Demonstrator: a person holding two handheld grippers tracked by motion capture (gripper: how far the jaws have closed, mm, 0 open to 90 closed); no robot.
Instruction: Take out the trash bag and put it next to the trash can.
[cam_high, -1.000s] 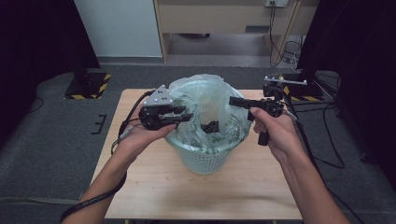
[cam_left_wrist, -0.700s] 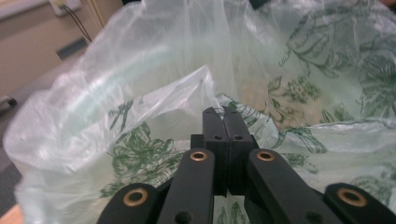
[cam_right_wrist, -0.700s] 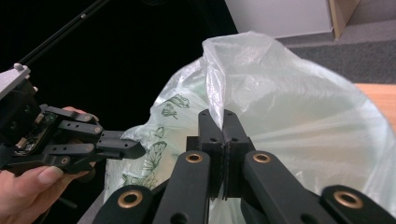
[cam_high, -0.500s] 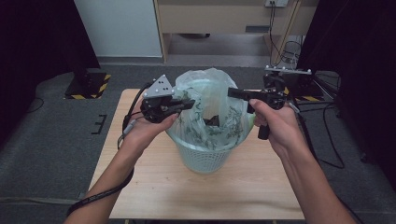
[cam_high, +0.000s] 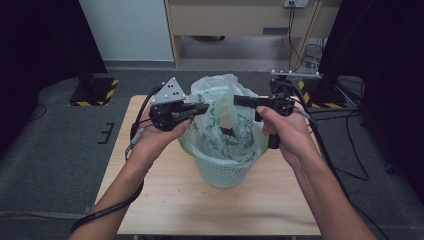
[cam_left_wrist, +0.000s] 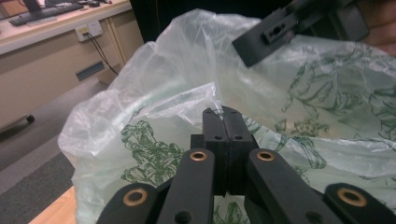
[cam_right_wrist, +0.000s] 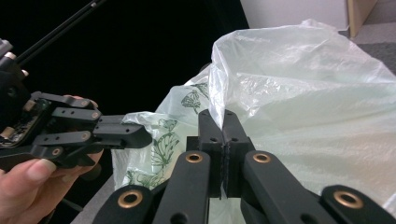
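A pale green mesh basket (cam_high: 222, 170) stands near the middle of the wooden surface (cam_high: 165, 200), lined with a thin translucent plastic bag (cam_high: 220, 107) printed with green leaves. The bag's mouth rises above the basket rim, and both grippers have hold of it on opposite sides. The left gripper (cam_high: 192, 110) has its jaws pressed together on the film at the bag's left edge; in the left gripper view the jaws meet with no gap and the plastic bunches up right at their tips (cam_left_wrist: 226, 122). The right gripper (cam_high: 245, 101) has its jaws closed flat against each other too, and in the right gripper view a ridge of film climbs straight out from between them (cam_right_wrist: 223, 122), so it is pinching the bag's right edge. Holding the rim at two opposed points like this seems meant to keep the mouth spread and taut, either to lift the bag clear of the basket or to draw its edges together. A dark item (cam_high: 227, 131) lies inside the bag; what it is cannot be told.
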